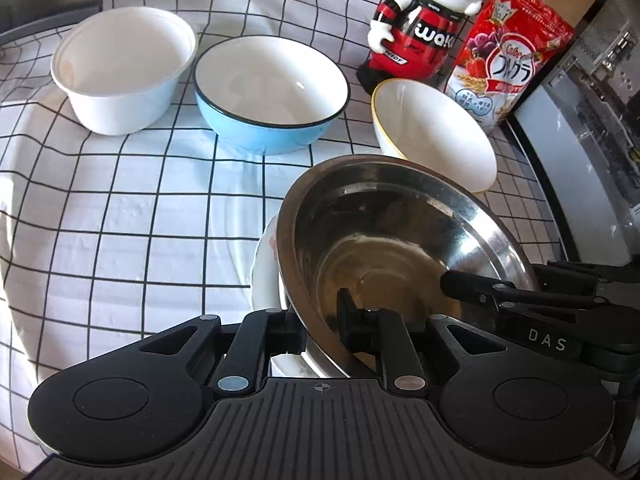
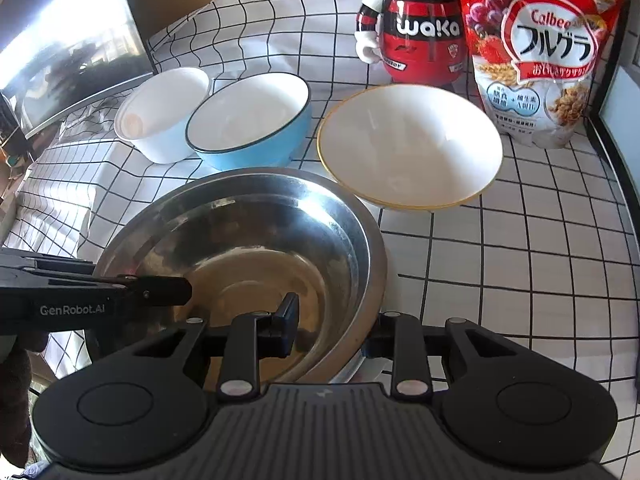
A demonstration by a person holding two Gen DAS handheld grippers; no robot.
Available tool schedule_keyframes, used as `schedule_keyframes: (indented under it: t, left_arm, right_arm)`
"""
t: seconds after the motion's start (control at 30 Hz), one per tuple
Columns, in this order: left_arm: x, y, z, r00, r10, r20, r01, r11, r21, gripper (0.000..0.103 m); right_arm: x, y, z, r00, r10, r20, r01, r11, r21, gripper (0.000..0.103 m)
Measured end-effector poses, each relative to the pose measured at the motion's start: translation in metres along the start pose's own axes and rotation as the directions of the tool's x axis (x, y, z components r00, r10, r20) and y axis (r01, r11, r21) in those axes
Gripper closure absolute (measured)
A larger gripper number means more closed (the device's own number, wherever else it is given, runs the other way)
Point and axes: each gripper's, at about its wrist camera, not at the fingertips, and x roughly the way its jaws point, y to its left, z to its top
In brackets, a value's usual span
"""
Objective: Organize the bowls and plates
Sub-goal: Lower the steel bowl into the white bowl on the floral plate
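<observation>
A steel plate (image 1: 400, 232) (image 2: 248, 240) sits tilted on a white plate (image 1: 264, 276) at the near edge of the checked cloth. My left gripper (image 1: 320, 320) straddles its left rim, one finger inside, one outside, shut on it. My right gripper (image 2: 332, 328) straddles its right rim the same way, shut on it. Behind stand a white bowl (image 1: 124, 72) (image 2: 164, 112), a blue bowl (image 1: 272, 92) (image 2: 252, 124) and a gold-rimmed white bowl (image 1: 436, 132) (image 2: 408, 144).
A red robot-shaped bottle (image 1: 416, 28) (image 2: 420, 28) and a red cereal bag (image 1: 508, 52) (image 2: 544, 48) stand at the back right. A grey appliance (image 1: 592, 120) lines the right side. A dark screen (image 2: 68, 56) stands at the left.
</observation>
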Motion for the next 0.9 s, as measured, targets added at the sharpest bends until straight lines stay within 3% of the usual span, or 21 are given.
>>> schedule_keyframes:
  t: [0.17,0.37,0.53,0.73,0.9]
  left_arm:
    - [0.008,-0.001,0.001,1.000,0.009,0.010,-0.009,1.000,0.014,0.085]
    - [0.010,-0.008,0.001,0.999,0.021,0.040,-0.025,0.993,0.113,0.082]
    - [0.000,0.000,0.004,0.999,-0.023,0.023,0.021,0.996,0.090,0.082]
    - [-0.011,0.010,0.007,0.997,-0.076,0.015,0.075,0.996,0.043,0.074]
    - [-0.013,0.010,0.006,0.997,-0.082,0.013,0.081,0.996,0.041,0.076]
  right_arm:
    - [0.002,-0.003,-0.003,1.000,0.024,0.008,-0.024,1.000,0.011,0.074]
    - [0.002,-0.001,-0.007,1.000,0.022,0.019,-0.022,1.000,0.001,0.074]
    - [0.000,-0.002,-0.008,0.999,0.042,0.002,-0.042,0.999,0.005,0.074]
    - [0.003,-0.005,-0.006,0.997,0.069,-0.036,-0.067,0.996,0.053,0.074]
    - [0.000,-0.002,-0.006,0.998,0.057,-0.040,-0.056,0.998,0.031,0.074]
